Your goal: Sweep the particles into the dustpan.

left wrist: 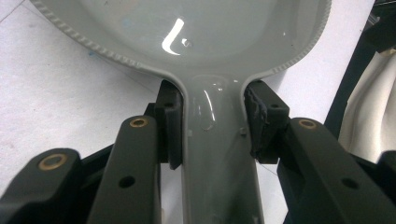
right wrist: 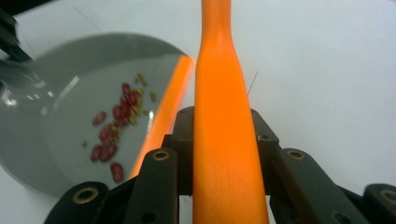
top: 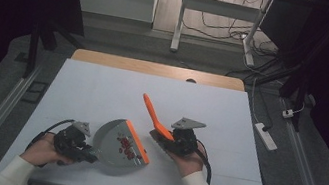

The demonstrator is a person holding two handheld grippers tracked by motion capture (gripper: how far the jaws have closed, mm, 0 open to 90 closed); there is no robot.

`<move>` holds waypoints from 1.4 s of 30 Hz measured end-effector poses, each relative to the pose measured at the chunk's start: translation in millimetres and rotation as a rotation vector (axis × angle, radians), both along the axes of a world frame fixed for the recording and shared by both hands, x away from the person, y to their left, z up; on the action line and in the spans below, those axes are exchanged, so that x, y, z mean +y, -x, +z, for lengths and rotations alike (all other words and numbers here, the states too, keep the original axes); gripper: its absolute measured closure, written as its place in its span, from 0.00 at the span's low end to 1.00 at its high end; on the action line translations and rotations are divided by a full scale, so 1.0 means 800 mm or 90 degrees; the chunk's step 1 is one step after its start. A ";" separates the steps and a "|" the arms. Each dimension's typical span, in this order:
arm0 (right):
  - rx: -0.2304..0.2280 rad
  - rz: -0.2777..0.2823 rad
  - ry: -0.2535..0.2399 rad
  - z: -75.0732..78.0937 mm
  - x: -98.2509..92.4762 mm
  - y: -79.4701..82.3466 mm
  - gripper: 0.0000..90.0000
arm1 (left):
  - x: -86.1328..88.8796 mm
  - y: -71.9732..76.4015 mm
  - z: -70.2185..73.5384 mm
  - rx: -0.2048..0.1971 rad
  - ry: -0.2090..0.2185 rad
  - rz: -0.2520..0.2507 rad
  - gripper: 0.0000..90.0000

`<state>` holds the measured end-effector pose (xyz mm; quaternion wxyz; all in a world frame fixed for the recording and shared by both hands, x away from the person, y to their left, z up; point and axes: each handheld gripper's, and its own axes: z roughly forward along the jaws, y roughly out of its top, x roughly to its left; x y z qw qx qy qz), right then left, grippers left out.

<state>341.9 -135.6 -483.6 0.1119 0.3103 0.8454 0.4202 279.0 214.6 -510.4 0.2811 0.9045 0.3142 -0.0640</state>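
While I look down from the high view, the white table (top: 102, 87) spreads wide under both of my hands, with bare surface to the left, across the far half, and to the right. At the left, near the table's front edge, my left hand (top: 41, 150) holds the left gripper (top: 91, 156), which lies low and points right. Its jaws are pinched on the grey handle of a grey dustpan (top: 111, 139); in the left gripper view the black pads (left wrist: 169, 126) press both sides of that handle (left wrist: 217, 154), just behind the pan's ridged rim. That dustpan sits flat in the near middle of the table, close to the front edge, with an orange lip (top: 139, 141) along its right side facing my other hand. A small heap of red beans (top: 127, 148) lies inside the pan near that lip; in the right gripper view they show as red and yellowish grains (right wrist: 114, 135) scattered on the grey floor of the pan. Just right of the lip, my right hand (top: 188, 162) holds the right gripper (top: 164, 140), whose jaws are clamped on an orange brush handle (top: 154, 113). It slants up and away toward the far left, over open table. A narrow gap of white table separates the pan's lip from that gripper. To the right, clear surface runs out to the table's right edge.
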 end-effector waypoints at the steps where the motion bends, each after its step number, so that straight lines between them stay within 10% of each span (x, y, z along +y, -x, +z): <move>1: 0.000 0.000 0.000 0.000 0.000 0.000 0.78 | 0.000 0.000 0.000 0.001 0.001 0.001 0.68; 27: 0.027 0.040 0.039 -0.024 0.024 0.036 0.78 | -0.001 0.001 0.001 -0.001 -0.002 0.002 0.68; 36: 0.049 0.068 -0.009 -0.019 0.037 0.043 0.78 | -0.001 0.001 0.001 -0.001 -0.004 -0.001 0.68; 42: 0.009 0.057 -0.050 0.003 0.028 0.037 0.78 | -0.001 0.001 0.000 -0.001 -0.002 0.000 0.68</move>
